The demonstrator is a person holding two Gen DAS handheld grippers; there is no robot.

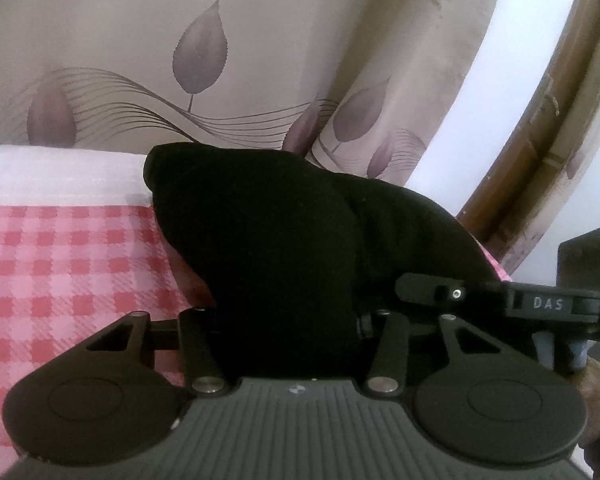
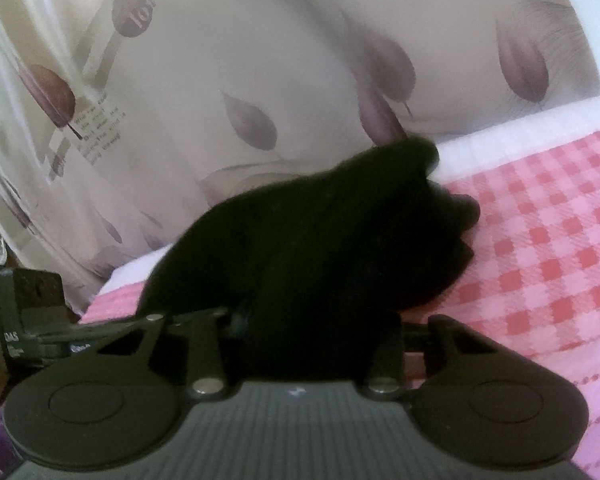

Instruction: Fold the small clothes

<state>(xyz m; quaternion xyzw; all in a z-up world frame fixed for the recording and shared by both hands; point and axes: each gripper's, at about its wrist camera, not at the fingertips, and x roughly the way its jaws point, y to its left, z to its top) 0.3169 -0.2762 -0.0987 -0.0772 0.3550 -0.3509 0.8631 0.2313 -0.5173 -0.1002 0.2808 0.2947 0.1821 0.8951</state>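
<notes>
A small black garment lies bunched on a pink and red checked cloth. In the left wrist view it fills the space between my left gripper's jaws, which are closed in on it; the fingertips are hidden under the fabric. My right gripper reaches in from the right edge onto the same garment. In the right wrist view the garment is likewise bunched between my right gripper's closed-in jaws, lifted slightly off the checked cloth. The left gripper's body shows at the left edge.
A beige curtain with purple leaf prints hangs close behind the surface. A white padded edge borders the checked cloth at the back. A brown wooden frame stands at the right in the left wrist view.
</notes>
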